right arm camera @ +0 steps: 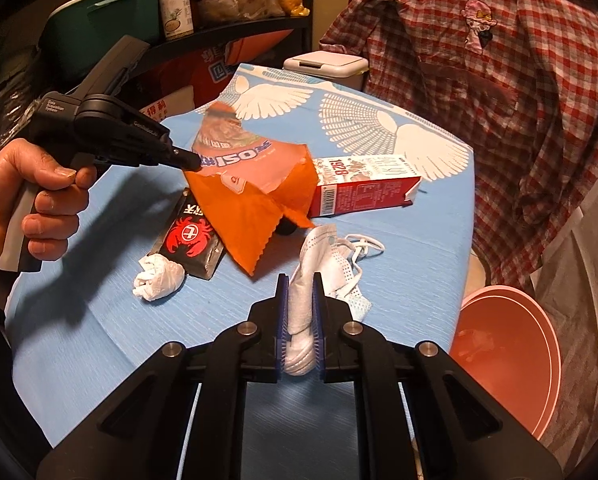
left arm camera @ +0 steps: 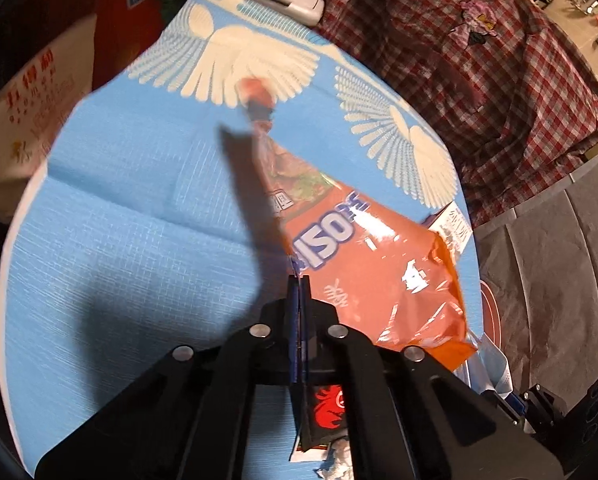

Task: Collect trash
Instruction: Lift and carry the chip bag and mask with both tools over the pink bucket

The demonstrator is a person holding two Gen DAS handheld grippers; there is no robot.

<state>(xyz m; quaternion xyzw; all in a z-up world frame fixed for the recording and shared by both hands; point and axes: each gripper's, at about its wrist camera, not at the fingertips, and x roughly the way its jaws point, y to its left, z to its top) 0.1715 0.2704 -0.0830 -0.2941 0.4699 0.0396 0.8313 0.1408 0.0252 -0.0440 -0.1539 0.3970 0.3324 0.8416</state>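
My left gripper (left arm camera: pixel 298 280) is shut on the edge of an orange snack bag (left arm camera: pixel 379 272) and holds it above the blue tablecloth (left arm camera: pixel 139 220). The same bag (right arm camera: pixel 251 200) hangs from the left gripper (right arm camera: pixel 191 164) in the right wrist view. My right gripper (right arm camera: pixel 300 280) is shut on a white face mask (right arm camera: pixel 323 264) that trails onto the cloth. On the table lie a black crab-print packet (right arm camera: pixel 189 236), a crumpled white tissue (right arm camera: pixel 157 280) and a red milk carton (right arm camera: pixel 367 192).
An orange bucket (right arm camera: pixel 507 360) stands on the floor by the table's right edge. A white lidded bin (right arm camera: pixel 325 64) sits behind the table. A checked shirt (right arm camera: pixel 499 80) hangs at the back right. Shelves with jars and boxes (right arm camera: pixel 171 8) fill the back left.
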